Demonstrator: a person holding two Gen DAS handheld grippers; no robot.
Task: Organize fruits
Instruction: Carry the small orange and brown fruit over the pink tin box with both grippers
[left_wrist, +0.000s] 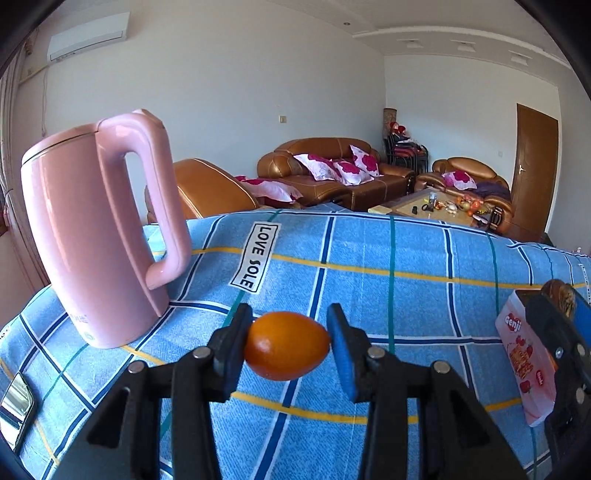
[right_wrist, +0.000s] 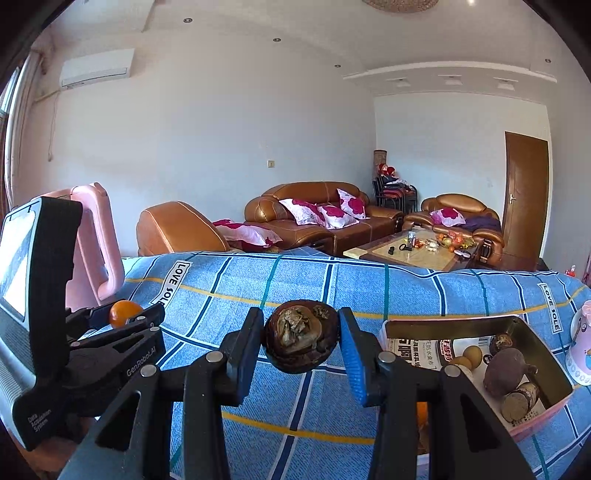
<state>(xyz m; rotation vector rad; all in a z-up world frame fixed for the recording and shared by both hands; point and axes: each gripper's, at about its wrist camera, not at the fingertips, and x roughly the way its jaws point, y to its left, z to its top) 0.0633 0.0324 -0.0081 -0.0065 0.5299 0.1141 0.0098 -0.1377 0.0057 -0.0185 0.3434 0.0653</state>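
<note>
Table (right_wrist: 258, 398): we take the pink box as our landmark. The table, under a blue checked cloth, carries everything. If a round fruit falls onto it, we judge it would roll toward an edge.

Kettle (left_wrist: 92, 236): the pink kettle stands well to the left of the box, beyond the left gripper. A wide swing of that hand could knock it over.

Box (right_wrist: 546, 369): the pink box sits at the right of the table, open on top, with a few brown fruits already lying on its printed paper lining. A gripper coming in low could catch its near wall and push it sideways.

Left gripper (left_wrist: 288, 347): it is closed on the orange fruit, well to the left of the box and clear of the cloth. We hold the fruit only by its narrow ends, so it could spin or pop out during the carry.

Right gripper (right_wrist: 301, 341): it is closed on the brown fruit, just left of the box and above the cloth.

Brown fruit (right_wrist: 301, 341): its skin is lumpy, so we think the pads may seat unevenly and let it slip.

Orange fruit (left_wrist: 286, 345): it is smooth and glossy, and we judge it the likelier of the two to slip.
</note>
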